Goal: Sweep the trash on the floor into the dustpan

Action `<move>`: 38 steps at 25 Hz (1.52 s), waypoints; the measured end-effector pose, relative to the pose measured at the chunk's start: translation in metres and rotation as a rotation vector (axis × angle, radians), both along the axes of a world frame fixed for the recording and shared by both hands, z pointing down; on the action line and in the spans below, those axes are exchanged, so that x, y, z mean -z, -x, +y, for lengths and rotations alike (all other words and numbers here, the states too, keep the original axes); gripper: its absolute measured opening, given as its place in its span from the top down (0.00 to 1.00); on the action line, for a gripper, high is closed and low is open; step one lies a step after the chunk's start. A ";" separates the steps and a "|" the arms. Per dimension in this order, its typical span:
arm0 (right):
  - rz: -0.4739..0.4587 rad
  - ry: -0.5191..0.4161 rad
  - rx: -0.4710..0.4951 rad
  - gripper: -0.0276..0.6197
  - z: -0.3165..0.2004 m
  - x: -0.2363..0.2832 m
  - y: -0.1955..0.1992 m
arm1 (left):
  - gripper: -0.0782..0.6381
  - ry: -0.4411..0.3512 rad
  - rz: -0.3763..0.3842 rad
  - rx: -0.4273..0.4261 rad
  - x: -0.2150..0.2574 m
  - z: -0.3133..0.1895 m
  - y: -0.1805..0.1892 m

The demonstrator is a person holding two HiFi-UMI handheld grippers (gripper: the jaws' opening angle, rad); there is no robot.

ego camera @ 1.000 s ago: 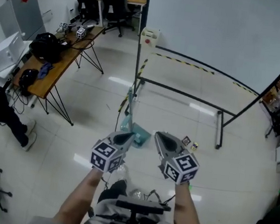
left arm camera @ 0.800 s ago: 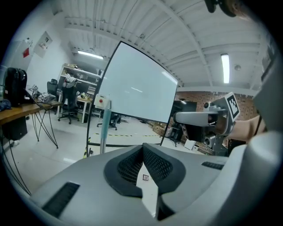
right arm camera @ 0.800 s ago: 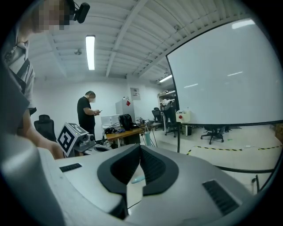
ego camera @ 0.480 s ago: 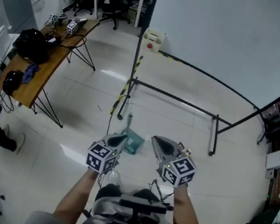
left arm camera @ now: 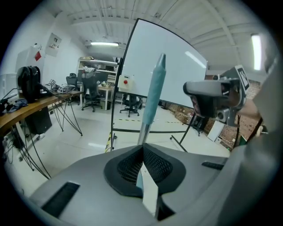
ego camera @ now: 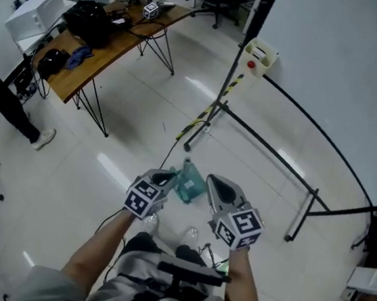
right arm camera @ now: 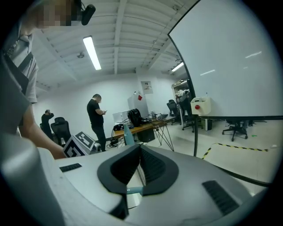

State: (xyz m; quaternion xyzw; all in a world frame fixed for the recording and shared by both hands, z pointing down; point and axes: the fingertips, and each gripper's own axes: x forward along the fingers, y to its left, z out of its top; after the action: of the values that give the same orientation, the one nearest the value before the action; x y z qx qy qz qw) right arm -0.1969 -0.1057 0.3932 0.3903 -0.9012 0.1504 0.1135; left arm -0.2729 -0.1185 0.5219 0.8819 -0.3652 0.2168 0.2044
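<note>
Pale glossy floor [ego camera: 91, 168] runs out ahead of both claws, with a wooden desk [ego camera: 112, 52] well off beyond the left claw [ego camera: 167, 176] and a whiteboard frame [ego camera: 264, 145] beyond the right claw [ego camera: 214, 182]. I have the left claw clenched on the metal shaft of a long handle [left arm camera: 152, 92], just under its teal grip. That way the tool rides upright ahead of the jaws and is easy to carry. The right claw is clenched too. A thin teal piece [right arm camera: 132, 190] sits pinched at the root of its jaws; I take it for part of the same sweeping set, though I cannot tell which part. Between the two claws sits a teal body [ego camera: 190, 184], the dustpan by my reading. Both tools are held close together and clear of the work, since I can make out no trash near either claw; finding it comes first.
</note>
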 end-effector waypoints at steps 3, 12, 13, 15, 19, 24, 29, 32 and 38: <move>-0.004 0.017 0.069 0.95 -0.006 -0.007 0.004 | 0.88 0.023 -0.038 0.016 -0.030 0.002 -0.006; 0.024 0.066 0.156 0.95 -0.014 -0.023 -0.007 | 0.59 0.137 -0.187 0.039 -0.117 -0.011 -0.002; 0.028 0.072 0.160 0.95 -0.015 -0.026 -0.009 | 0.59 0.147 -0.180 0.031 -0.121 -0.013 -0.004; 0.035 0.084 0.158 0.95 -0.016 -0.032 -0.014 | 0.59 0.155 -0.180 0.013 -0.128 -0.017 -0.009; 0.040 0.101 0.146 0.95 -0.020 -0.040 -0.020 | 0.60 0.160 -0.202 -0.013 -0.142 -0.023 -0.015; 0.051 0.113 0.131 0.95 -0.022 -0.043 -0.023 | 0.72 0.134 -0.159 -0.004 -0.138 -0.032 -0.021; 0.055 0.128 0.120 0.95 -0.024 -0.047 -0.022 | 0.72 0.142 -0.158 -0.009 -0.140 -0.038 -0.024; 0.059 0.128 0.138 0.95 -0.026 -0.048 -0.014 | 0.72 0.141 -0.154 -0.015 -0.140 -0.038 -0.023; 0.077 0.126 0.162 0.95 -0.029 -0.050 -0.004 | 0.72 0.193 -0.177 -0.024 -0.150 -0.035 -0.022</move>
State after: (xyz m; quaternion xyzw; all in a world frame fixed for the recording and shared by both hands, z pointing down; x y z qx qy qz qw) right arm -0.1928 -0.1345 0.4436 0.3136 -0.9136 0.1818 0.1841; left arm -0.2508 -0.1534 0.6718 0.8398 -0.3487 0.3304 0.2530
